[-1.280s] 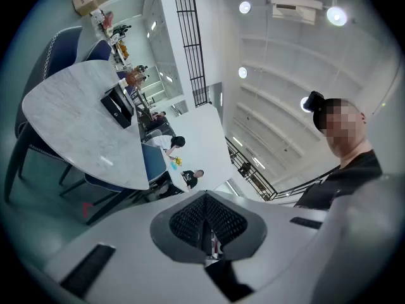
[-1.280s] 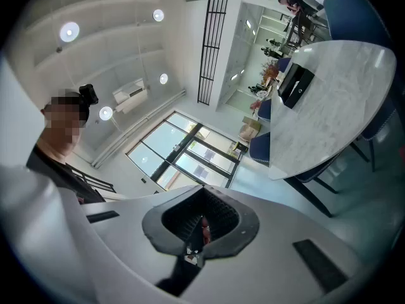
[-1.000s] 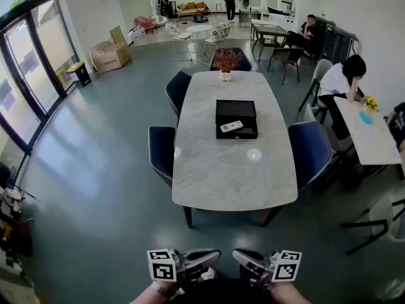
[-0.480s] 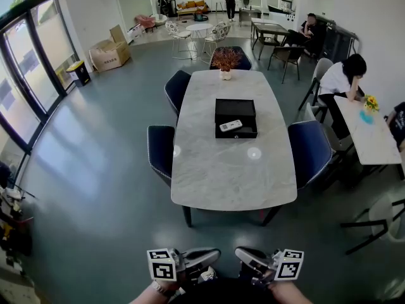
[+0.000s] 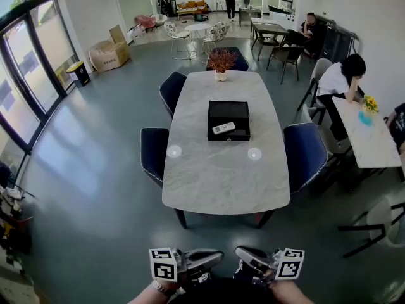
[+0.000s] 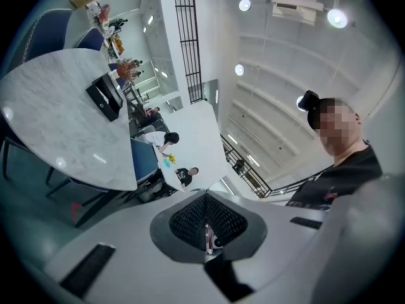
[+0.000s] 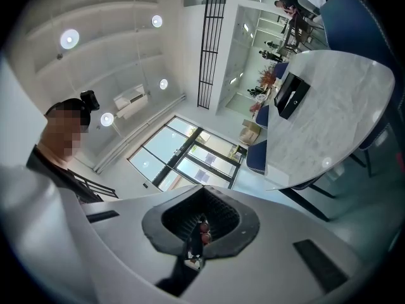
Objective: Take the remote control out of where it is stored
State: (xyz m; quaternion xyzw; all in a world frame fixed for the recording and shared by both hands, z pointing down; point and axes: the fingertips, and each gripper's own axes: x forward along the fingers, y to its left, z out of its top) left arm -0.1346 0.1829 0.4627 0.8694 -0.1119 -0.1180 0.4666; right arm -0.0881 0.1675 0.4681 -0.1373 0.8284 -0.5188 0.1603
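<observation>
A white remote control (image 5: 223, 128) lies in the open black box (image 5: 228, 111) in the middle of the marble table (image 5: 221, 182), a good way ahead of me. Both grippers are held low against my body at the bottom of the head view, far short of the table. My left gripper (image 5: 212, 256) and right gripper (image 5: 245, 254) are shut with nothing between the jaws. The left gripper view shows closed pads (image 6: 190, 220) and the black box (image 6: 104, 97) far off. The right gripper view likewise shows closed pads (image 7: 212, 215) and the box (image 7: 291, 95).
Dark blue chairs (image 5: 154, 154) (image 5: 305, 154) stand on both sides of the table, and a dried-flower vase (image 5: 220, 62) is at its far end. A seated person (image 5: 342, 81) is at a side table on the right. Cardboard boxes (image 5: 111, 54) and glass walls are on the left.
In the head view the table with the box has drifted left and looks a little nearer. Both grippers keep their place at the bottom edge, still shut.
</observation>
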